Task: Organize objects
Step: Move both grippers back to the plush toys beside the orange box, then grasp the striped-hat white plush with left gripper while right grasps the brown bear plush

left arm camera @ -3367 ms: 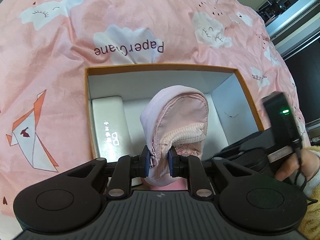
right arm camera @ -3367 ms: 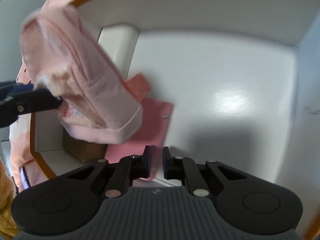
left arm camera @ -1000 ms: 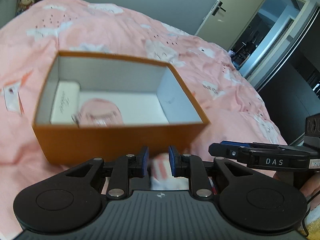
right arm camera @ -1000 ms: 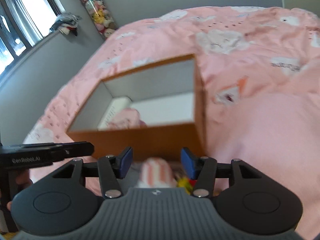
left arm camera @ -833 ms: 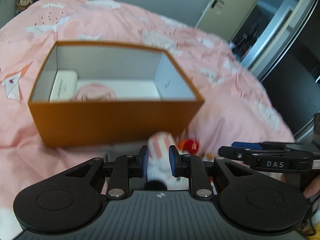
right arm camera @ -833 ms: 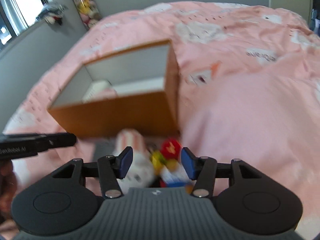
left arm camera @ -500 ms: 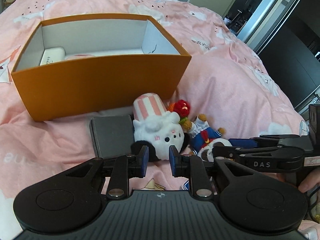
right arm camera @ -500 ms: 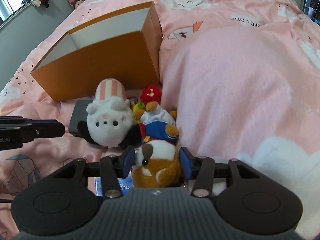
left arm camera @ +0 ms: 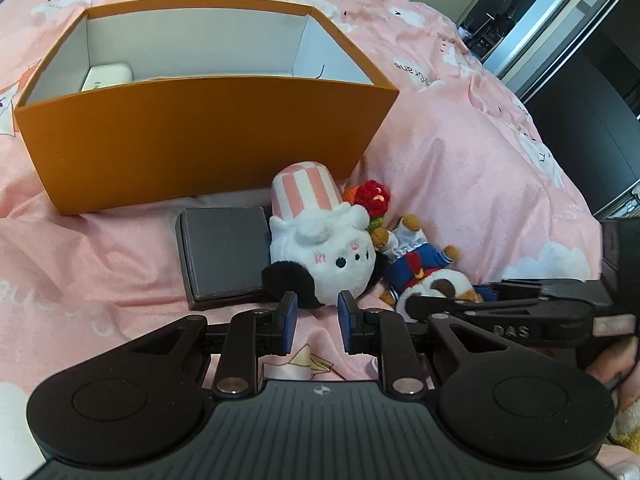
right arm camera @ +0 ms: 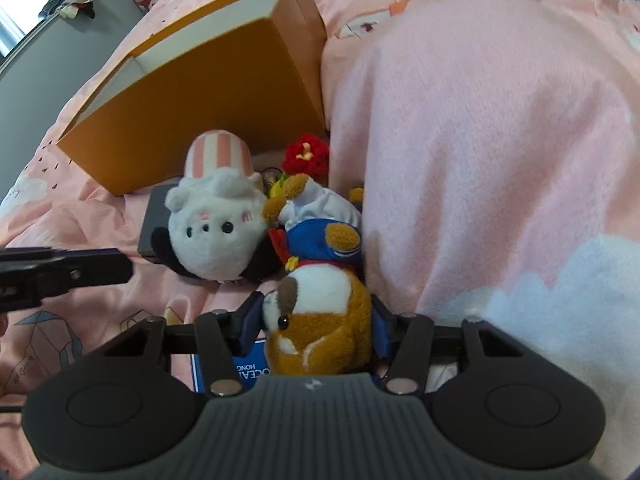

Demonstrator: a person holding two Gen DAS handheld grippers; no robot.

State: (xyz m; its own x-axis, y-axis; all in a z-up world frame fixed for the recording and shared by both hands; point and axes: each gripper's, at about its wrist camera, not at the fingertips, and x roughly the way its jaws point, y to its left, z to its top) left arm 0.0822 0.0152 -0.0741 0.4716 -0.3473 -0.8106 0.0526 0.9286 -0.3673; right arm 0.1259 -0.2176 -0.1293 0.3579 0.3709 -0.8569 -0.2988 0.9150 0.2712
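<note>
An orange box (left arm camera: 200,136) stands open on the pink bed, with a white case (left arm camera: 108,76) inside. In front of it lie a flat grey box (left arm camera: 224,256), a white plush with a striped hat (left arm camera: 324,256), a red knitted flower (left arm camera: 374,196) and a brown-and-white plush in a blue sailor suit (left arm camera: 416,264). My left gripper (left arm camera: 314,320) hovers just short of the white plush, its jaws slightly apart over bare bedding. My right gripper (right arm camera: 316,326) is open, with its fingers on either side of the sailor plush's head (right arm camera: 320,320).
A thick pink fleece blanket (right arm camera: 480,160) bulges on the right, against the box (right arm camera: 192,128) and the toys. A blue printed card (right arm camera: 248,372) lies under the sailor plush. Dark wardrobe doors (left arm camera: 580,100) stand beyond the bed's right edge.
The pink pouch left my left gripper and lies in the box. Both grippers sank and tilted down from the box to the toys. The right one came down around the sailor plush's head.
</note>
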